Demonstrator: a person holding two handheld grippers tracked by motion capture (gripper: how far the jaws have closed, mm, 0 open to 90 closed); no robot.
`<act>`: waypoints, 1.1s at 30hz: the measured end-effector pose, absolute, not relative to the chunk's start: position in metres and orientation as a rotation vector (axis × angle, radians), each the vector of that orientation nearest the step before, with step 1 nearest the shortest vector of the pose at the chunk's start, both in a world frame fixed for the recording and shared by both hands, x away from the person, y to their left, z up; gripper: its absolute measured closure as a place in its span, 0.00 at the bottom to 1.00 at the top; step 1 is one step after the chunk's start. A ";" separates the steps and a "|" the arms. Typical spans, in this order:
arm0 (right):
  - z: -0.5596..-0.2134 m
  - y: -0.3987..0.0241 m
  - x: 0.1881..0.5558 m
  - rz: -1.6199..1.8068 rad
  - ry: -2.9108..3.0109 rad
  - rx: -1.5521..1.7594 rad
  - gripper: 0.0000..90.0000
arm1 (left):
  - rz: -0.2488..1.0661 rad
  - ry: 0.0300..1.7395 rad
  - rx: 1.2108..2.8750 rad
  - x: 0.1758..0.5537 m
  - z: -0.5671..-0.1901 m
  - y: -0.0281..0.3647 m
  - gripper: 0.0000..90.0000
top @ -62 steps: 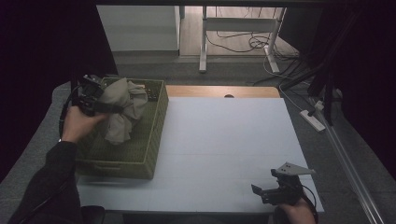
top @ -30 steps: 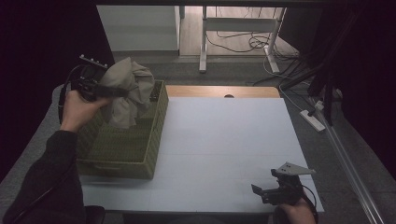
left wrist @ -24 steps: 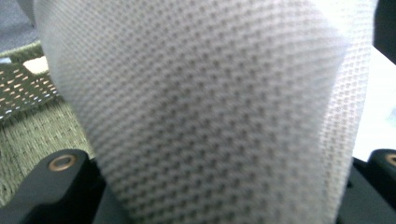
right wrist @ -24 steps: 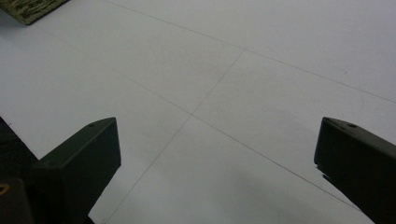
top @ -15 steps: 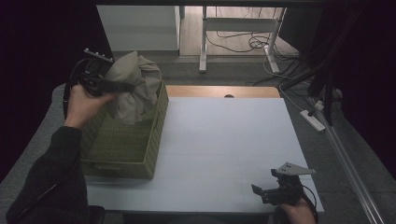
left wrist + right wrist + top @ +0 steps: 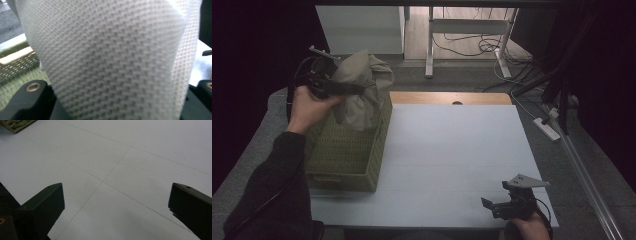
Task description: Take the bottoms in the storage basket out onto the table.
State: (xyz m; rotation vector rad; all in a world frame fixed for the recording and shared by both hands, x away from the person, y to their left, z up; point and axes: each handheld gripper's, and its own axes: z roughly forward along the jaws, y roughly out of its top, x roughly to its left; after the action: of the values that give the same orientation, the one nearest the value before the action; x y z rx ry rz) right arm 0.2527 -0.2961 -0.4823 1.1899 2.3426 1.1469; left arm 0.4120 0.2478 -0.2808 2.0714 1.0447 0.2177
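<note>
Beige cloth (image 6: 362, 90) gripped, left hand (image 6: 309, 107) raised.

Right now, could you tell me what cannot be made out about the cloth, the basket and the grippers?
- Left gripper: in the high view its jaw tips are buried in the beige cloth.
- Green woven basket: the hanging cloth hides its far end.
- Left gripper view: the cloth is blurred and covers the table.

Waffle-knit cloth (image 6: 112, 60), seemingly woven basket (image 6: 347, 155)
</note>
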 end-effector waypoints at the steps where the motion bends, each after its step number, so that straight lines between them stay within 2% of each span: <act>1: -0.482 -0.296 0.253 1.147 2.343 1.190 0.01 | 0.217 1.038 2.073 0.412 -0.280 0.246 0.73; 33: -0.482 -0.296 0.252 1.155 2.341 1.186 0.01 | 0.149 0.830 2.148 0.420 -0.282 0.156 0.73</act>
State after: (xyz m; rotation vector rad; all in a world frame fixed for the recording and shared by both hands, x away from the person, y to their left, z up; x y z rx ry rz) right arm 0.2523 -0.2965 -0.4822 1.1863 2.3413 1.1553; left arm 0.4202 0.1562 -0.2817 2.1481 0.8300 0.1492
